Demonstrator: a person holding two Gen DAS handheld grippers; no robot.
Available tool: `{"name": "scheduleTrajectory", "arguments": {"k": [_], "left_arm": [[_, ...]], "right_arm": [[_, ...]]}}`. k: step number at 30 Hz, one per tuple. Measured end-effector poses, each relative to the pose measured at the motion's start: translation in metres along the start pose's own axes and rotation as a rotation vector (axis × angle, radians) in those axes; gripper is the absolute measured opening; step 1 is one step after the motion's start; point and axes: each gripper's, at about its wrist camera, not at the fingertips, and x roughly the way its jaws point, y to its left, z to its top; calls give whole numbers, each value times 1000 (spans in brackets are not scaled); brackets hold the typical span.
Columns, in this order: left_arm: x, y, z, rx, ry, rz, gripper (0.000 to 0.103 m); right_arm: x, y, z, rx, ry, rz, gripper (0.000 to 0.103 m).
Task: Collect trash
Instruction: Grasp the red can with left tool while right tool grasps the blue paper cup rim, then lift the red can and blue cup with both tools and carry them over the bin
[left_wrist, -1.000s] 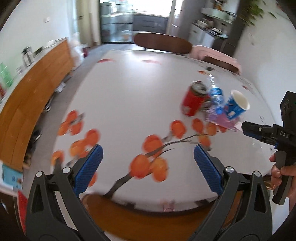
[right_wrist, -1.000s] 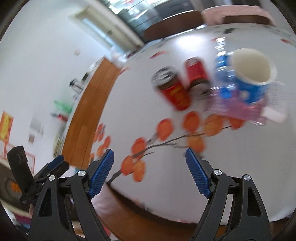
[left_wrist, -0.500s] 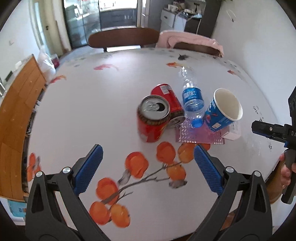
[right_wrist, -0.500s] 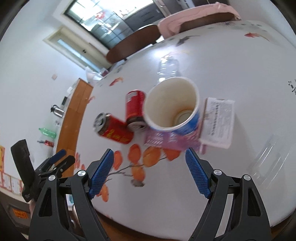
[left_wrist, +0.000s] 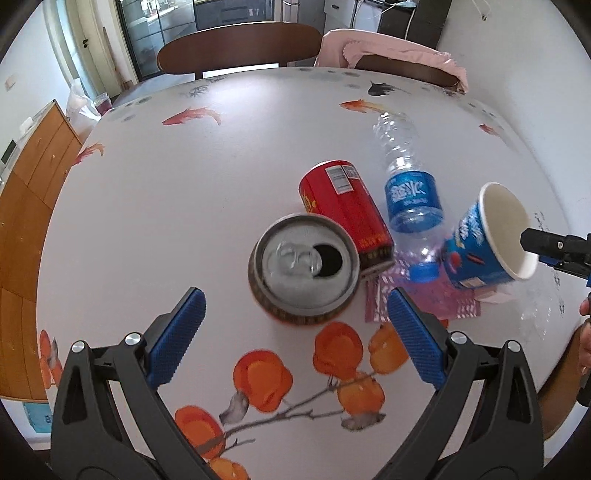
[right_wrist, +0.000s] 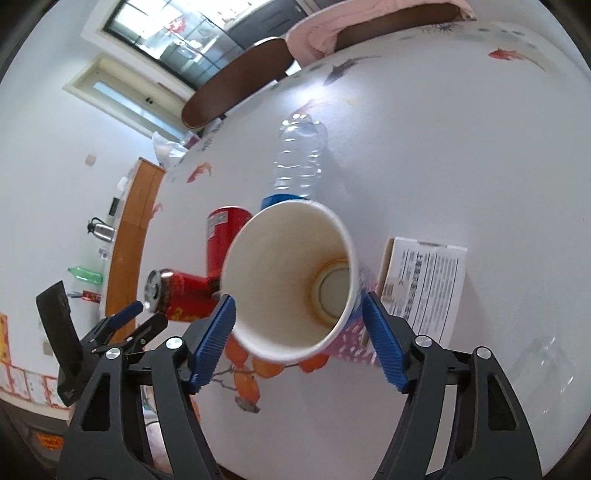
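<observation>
An upright red can (left_wrist: 304, 271) with an open silver top stands on the white table, just ahead of my open left gripper (left_wrist: 293, 334). A second red can (left_wrist: 345, 208) lies on its side behind it. A clear bottle with a blue label (left_wrist: 408, 192) lies beside that. A blue paper cup (left_wrist: 487, 240) stands on a pink wrapper (left_wrist: 424, 301). In the right wrist view the cup's mouth (right_wrist: 295, 280) sits between the pads of my open right gripper (right_wrist: 299, 339), near both pads. A white leaflet box (right_wrist: 424, 280) lies to its right.
The round table (left_wrist: 166, 184) carries fish and orange fruit prints. Two chairs (left_wrist: 240, 48) stand at the far side, one draped with pink cloth (left_wrist: 391, 51). A wooden sideboard (left_wrist: 22, 206) runs along the left. A crumpled clear film (left_wrist: 535, 306) lies near the right edge.
Both grippers have moved forward over the table. The upright can now sits close before the left pads, and the paper cup has come between the right pads.
</observation>
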Motion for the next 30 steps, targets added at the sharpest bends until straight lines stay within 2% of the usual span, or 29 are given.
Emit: {"name": "scheduleTrajectory", "arguments": {"k": [5,7,8,11,12,16,30], "left_arm": [[17,-1,7,3,7,14,95],[22,0,8,-3,3,11,86],[25,0,8,-10,-1,6,76],[31,-1,7,-13,-1,2,65],[32,-3,6,-3,0,0,65],[32,-4,5,6,-12,12,64],[-1,16,-4,-36,-75,40,64]], "right_arm": [[12,-8,9,15,24,-16,53],[15,-11,11,24,31,-18,46],[17,-14,12,33,34,-17,41],[23,-21,14,47,49,-32,32],[24,-22,15,50,52,-32,31],[25,-27,16,57,53,-42,12],[3,-16,11,24,17,-19,6]]}}
